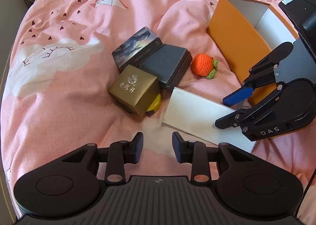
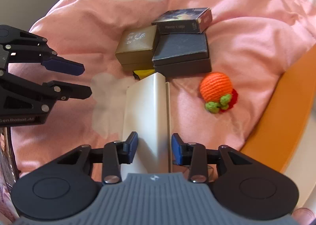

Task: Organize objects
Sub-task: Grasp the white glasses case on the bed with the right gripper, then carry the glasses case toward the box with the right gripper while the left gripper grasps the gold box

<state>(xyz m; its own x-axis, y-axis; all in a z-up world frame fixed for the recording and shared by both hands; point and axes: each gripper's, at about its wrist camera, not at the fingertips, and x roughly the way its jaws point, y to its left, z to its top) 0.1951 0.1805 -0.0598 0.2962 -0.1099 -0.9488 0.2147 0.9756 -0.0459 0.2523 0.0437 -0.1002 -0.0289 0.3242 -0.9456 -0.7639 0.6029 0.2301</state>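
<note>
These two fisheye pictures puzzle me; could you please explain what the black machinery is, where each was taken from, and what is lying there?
Each picture comes from a camera on a hand-held gripper, looking along its two fingers. The left gripper is open over a pink bedspread. The right gripper straddles a white box; its fingers look slightly clear of it. Nearby lie a gold box, a dark grey box, a picture-printed card box, a crocheted orange toy and an open orange box.

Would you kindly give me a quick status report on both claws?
Left claw open, empty, over the bedspread. Right claw open, straddling the white box, pads not clearly pressing. Orange bin nearby, nothing in the way.
</note>
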